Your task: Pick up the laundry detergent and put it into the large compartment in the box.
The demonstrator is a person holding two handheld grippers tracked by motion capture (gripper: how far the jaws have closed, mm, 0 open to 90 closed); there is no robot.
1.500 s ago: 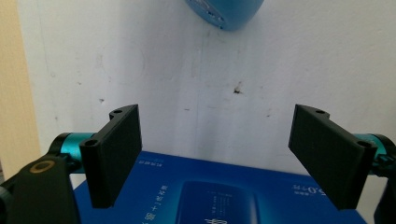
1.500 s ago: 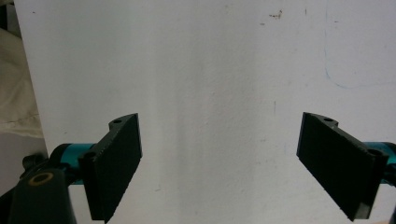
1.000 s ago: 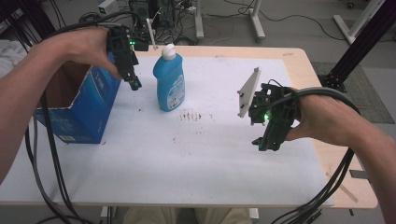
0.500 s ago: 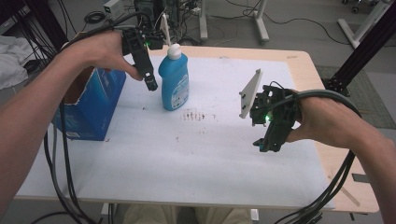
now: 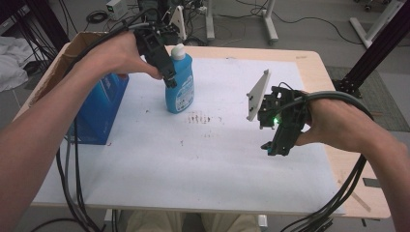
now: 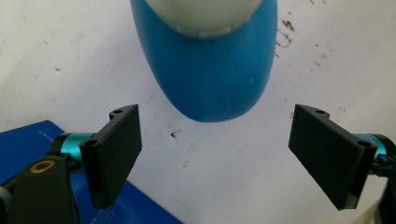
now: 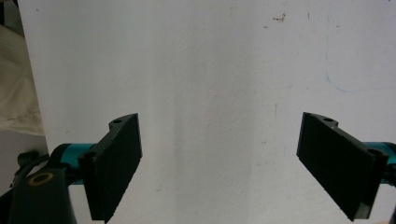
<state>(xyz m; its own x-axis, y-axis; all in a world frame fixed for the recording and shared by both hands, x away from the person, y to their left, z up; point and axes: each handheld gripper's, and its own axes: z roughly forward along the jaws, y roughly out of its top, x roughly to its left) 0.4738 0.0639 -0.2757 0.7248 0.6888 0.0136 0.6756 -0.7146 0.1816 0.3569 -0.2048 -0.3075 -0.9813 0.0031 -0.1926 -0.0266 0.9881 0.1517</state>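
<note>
Since a second ago the left tongs have swung from the blue box across to the blue bottle, now hanging just above and beside its white cap, jaws spread wide with nothing between them. Right tongs hover as before over the white sheet, jaws also spread and empty. Small brown specks mark the sheet near the upright bottle. Bare wood of the tabletop frames the sheet; grey floor lies beyond
</note>
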